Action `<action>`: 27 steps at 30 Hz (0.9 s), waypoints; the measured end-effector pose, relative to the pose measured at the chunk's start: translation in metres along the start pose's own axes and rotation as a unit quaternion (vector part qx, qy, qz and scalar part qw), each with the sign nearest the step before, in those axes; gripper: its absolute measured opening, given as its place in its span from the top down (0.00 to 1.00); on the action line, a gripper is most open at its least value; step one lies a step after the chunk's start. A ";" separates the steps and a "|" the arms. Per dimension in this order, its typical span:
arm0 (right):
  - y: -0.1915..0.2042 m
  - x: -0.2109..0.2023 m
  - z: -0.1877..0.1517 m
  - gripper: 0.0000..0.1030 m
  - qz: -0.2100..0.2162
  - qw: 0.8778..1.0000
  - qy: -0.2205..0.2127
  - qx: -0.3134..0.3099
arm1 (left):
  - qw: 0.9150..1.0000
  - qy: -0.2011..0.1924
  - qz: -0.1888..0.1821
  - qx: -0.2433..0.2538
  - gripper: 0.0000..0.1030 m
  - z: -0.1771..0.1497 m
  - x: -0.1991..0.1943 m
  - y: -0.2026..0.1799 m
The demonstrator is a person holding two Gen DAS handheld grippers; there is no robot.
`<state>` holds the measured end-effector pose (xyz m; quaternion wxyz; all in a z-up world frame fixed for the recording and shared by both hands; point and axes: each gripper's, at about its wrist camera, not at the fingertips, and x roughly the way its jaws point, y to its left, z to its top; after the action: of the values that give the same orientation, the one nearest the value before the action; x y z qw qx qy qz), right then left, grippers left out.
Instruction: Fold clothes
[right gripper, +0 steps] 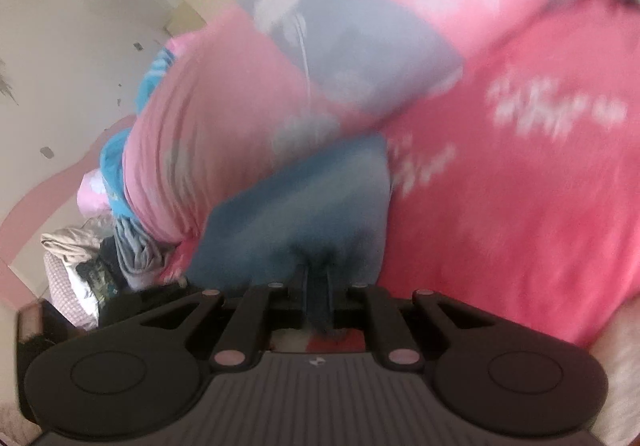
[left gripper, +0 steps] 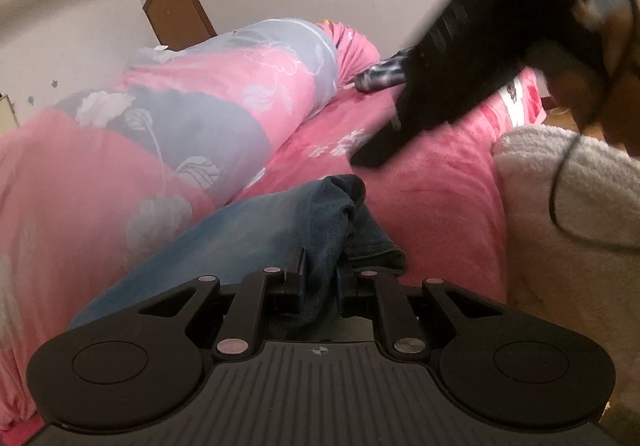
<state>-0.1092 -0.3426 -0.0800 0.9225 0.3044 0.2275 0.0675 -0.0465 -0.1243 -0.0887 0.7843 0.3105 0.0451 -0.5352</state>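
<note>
Blue jeans (left gripper: 248, 222) lie on the pink bed sheet (left gripper: 440, 198), running up from the lower left to a dark bunched fold. My left gripper (left gripper: 320, 270) is shut on a fold of that denim. In the right wrist view the jeans (right gripper: 304, 206) hang blurred in front of the fingers. My right gripper (right gripper: 318, 282) is shut on a narrow strip of them. In the left wrist view, the right gripper (left gripper: 372, 154) also appears as a blurred black shape reaching down from the upper right. Its tip is just above the jeans' dark fold.
A rolled pink and grey floral quilt (left gripper: 180, 106) lies along the bed's left side, beside the jeans. White fluffy fabric (left gripper: 560, 206) with a black cable across it fills the right. A plaid item (left gripper: 380, 78) lies far back. Piled clothes (right gripper: 92, 258) sit beside the bed.
</note>
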 end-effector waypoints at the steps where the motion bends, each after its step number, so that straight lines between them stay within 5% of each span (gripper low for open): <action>1: 0.005 -0.004 0.006 0.90 0.000 1.000 -0.012 -0.010 | 1.000 0.000 0.000 0.000 0.88 0.000 0.000 0.000; 6: 0.044 0.009 0.022 0.90 0.013 0.994 -0.041 -0.096 | 1.000 -0.001 0.001 -0.002 0.88 0.000 -0.002 0.000; 9: 0.043 0.032 0.004 0.90 -0.017 0.992 0.003 -0.129 | 0.999 0.005 -0.011 -0.029 0.85 -0.002 -0.003 0.005; 14: 0.019 0.036 -0.025 0.91 -0.021 0.995 -0.006 -0.099 | 0.996 0.002 -0.027 -0.090 0.83 -0.004 -0.019 0.014; 17: 0.025 0.034 -0.026 0.91 -0.030 0.992 -0.005 -0.119 | 0.986 -0.015 -0.052 -0.157 0.78 -0.003 -0.038 0.028; 22: 0.013 0.027 -0.026 0.91 -0.014 0.997 -0.007 -0.076 | 0.963 -0.056 -0.061 -0.257 0.63 -0.001 -0.044 0.045; 27: -0.019 0.028 -0.025 0.91 0.038 0.997 -0.006 0.068 | 0.969 -0.023 -0.047 -0.240 0.63 -0.003 -0.006 0.033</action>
<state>-0.0964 -0.3373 -0.1200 0.8979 0.3751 0.2141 0.0854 -0.0193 -0.1101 -0.0745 0.8108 0.0985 0.1681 -0.5520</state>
